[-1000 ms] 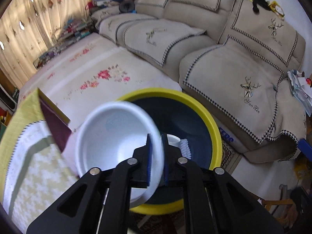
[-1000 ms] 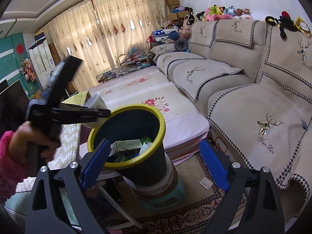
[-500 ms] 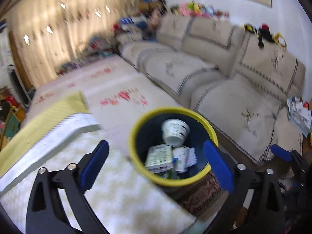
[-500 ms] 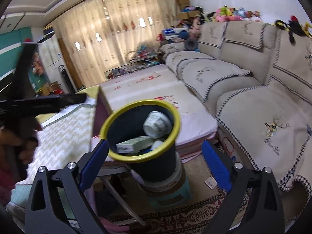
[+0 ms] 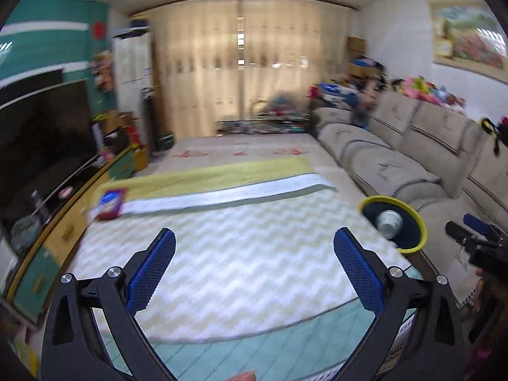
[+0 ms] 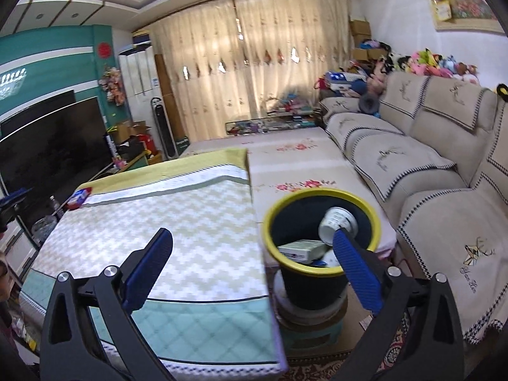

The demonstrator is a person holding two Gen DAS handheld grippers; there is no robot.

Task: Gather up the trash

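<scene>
A dark bin with a yellow rim (image 6: 320, 195) stands right of the table; in the left wrist view its rim (image 5: 420, 222) shows at the far right. A white bowl (image 6: 338, 223) and a box (image 6: 300, 249) lie inside; the bowl also shows in the left wrist view (image 5: 389, 220). A red and blue snack packet (image 5: 111, 203) lies at the table's far left, seen also in the right wrist view (image 6: 79, 197). My left gripper (image 5: 254, 268) is open and empty above the table. My right gripper (image 6: 252, 266) is open and empty near the bin.
The table (image 5: 241, 254) carries a zigzag cloth with green and yellow borders. A beige sofa (image 6: 428, 165) runs along the right. A floral-covered low table (image 6: 295, 171) lies behind the bin. A TV and cabinet (image 5: 47, 146) stand on the left.
My left gripper let the white bowl go into the bin, opened, and swung left over the table. My right gripper stayed open and turned slightly left.
</scene>
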